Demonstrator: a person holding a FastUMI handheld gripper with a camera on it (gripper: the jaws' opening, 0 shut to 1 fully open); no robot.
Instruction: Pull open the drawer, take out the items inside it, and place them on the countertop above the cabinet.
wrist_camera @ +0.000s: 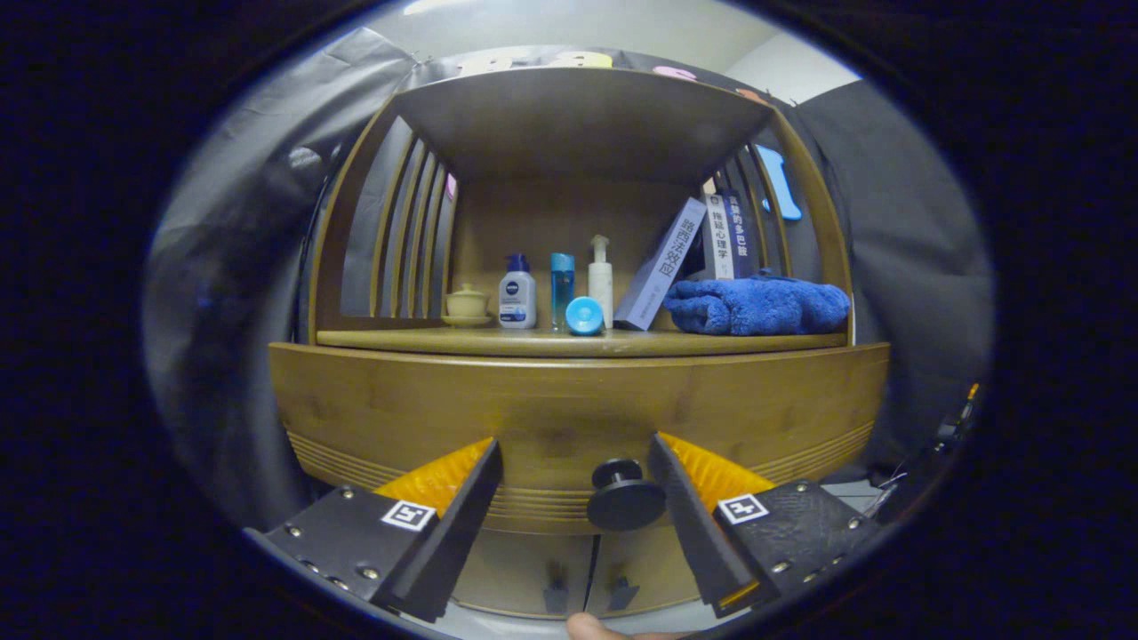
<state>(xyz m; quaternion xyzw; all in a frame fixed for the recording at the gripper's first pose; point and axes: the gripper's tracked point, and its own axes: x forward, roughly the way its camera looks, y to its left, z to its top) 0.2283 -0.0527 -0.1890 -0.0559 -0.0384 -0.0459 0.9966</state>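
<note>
- Gripper [573,476]: fingers spread wide, holding nothing; the right finger sits just beside the knob, the left well clear of it.
- Knob [625,500]: round, dark, on the drawer front, between the fingers but off-centre toward the right one.
- Drawer [578,404]: shut, front flush with the cabinet; contents hidden.
- Countertop [569,342]: above the drawer, carrying a small cup, bottles [556,289], leaning books and a blue towel [756,307].
- Handling note: whichever stage this is, any grip on the knob should be centred, closed behind its head, and drawn straight, not sideways.
</note>
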